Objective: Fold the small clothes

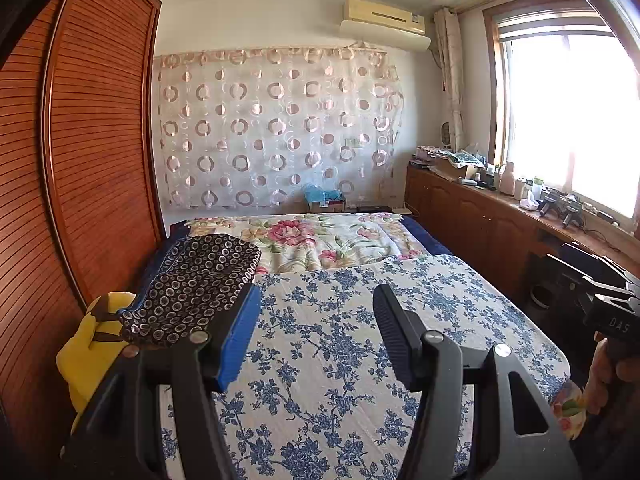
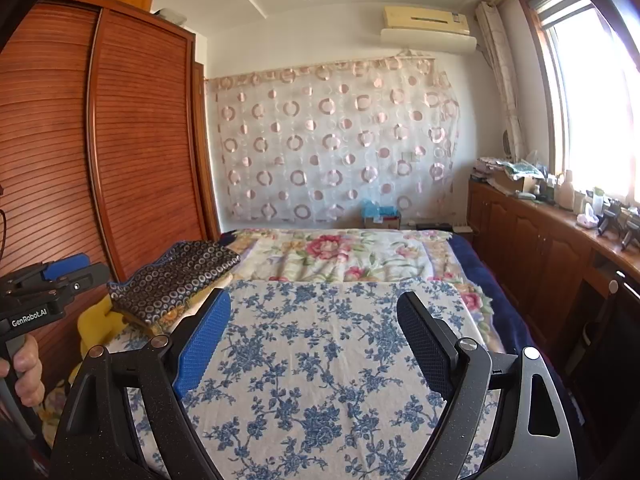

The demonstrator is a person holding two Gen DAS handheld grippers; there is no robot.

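A dark folded garment with a small ring pattern (image 1: 192, 284) lies at the left edge of the bed, on a yellow item (image 1: 86, 356); it also shows in the right wrist view (image 2: 176, 276). My left gripper (image 1: 316, 296) is open and empty, held above the blue-flowered white cloth (image 1: 344, 344), just right of the dark garment. My right gripper (image 2: 314, 304) is open and empty above the same cloth (image 2: 320, 360). Each gripper shows at the edge of the other's view: the right one (image 1: 604, 292), the left one (image 2: 52, 280).
A wooden slatted wardrobe (image 1: 80, 168) stands close on the left. A pink-flowered quilt (image 1: 312, 240) covers the far half of the bed. A wooden cabinet run (image 2: 552, 256) with bottles and clutter lines the right wall under the window.
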